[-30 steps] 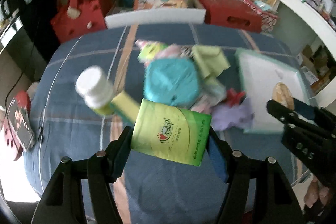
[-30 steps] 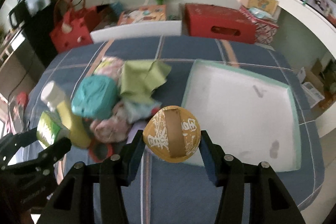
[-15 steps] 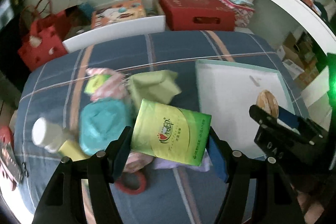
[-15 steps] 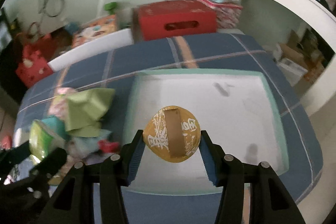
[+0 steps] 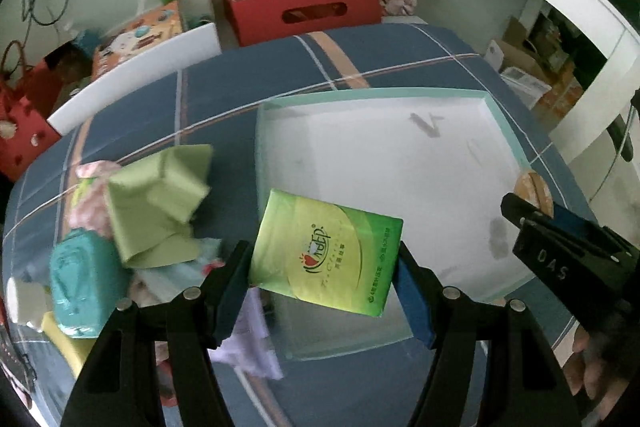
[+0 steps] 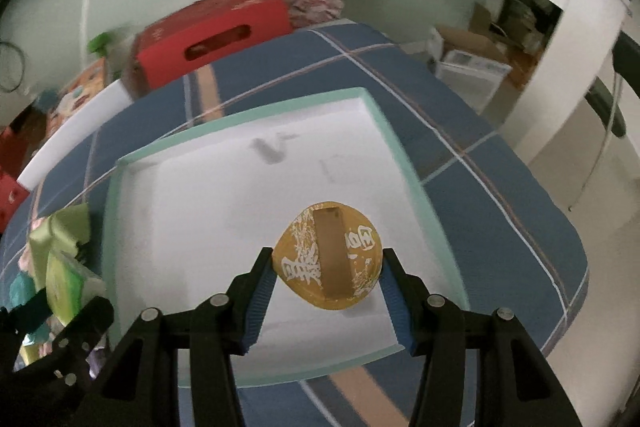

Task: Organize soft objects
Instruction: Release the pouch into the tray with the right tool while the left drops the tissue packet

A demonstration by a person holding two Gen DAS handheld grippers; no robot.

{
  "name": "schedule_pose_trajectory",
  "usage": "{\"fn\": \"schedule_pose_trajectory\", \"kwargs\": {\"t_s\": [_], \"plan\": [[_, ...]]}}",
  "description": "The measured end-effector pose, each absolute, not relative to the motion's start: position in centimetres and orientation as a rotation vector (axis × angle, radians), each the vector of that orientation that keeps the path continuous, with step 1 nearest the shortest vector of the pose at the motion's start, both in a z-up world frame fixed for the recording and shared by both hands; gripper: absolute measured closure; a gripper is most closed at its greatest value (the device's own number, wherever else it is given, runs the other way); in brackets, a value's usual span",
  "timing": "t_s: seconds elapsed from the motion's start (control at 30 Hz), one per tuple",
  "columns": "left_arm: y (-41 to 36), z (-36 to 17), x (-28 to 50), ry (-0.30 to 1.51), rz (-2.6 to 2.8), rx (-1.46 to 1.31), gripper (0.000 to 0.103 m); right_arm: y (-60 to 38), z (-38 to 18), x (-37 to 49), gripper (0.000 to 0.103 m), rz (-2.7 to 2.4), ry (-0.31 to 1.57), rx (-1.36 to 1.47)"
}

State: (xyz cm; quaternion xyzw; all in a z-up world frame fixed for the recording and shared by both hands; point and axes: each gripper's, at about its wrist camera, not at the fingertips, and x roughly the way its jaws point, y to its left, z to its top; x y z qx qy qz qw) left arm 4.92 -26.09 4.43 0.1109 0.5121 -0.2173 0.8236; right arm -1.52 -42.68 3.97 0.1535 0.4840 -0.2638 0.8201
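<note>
My left gripper (image 5: pixel 322 263) is shut on a green tissue pack (image 5: pixel 325 253) and holds it above the near left corner of a white tray with a teal rim (image 5: pixel 400 93). My right gripper (image 6: pixel 328 271) is shut on a round golden pouch (image 6: pixel 328 261) with white writing and holds it over the near right part of the tray (image 6: pixel 256 115). The right gripper also shows at the right of the left wrist view (image 5: pixel 528 211). The left gripper and its pack (image 6: pixel 66 293) show at the left of the right wrist view.
A pile of soft things lies left of the tray on the blue plaid bed (image 5: pixel 380 55): a green cloth (image 5: pixel 160 195), a teal pouch (image 5: pixel 86 283), pink and lilac pieces. A red box (image 5: pixel 300 5) and other boxes stand beyond the bed. A white cabinet (image 6: pixel 560 27) is at right.
Both grippers have moved right from the pile toward the tray, each still holding its object. The pouch now hangs over the tray's inside and the pack over its near left corner.
</note>
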Motion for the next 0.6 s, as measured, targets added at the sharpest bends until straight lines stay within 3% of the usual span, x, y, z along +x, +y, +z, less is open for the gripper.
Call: {"fn": "schedule_pose_trajectory", "kwargs": {"t_s": [0.53, 0.6], "plan": [[-29.2, 1.1, 4.2, 1.122, -0.511, 0.257, 0.033, -45.0, 1.5, -1.6, 0.046, -0.591, 1.083, 0.384], [-29.1, 1.2, 4.2, 1.117, -0.508, 0.256, 0.023, -44.9, 1.6, -1.5, 0.045, -0.592, 1.079, 0.386]]}}
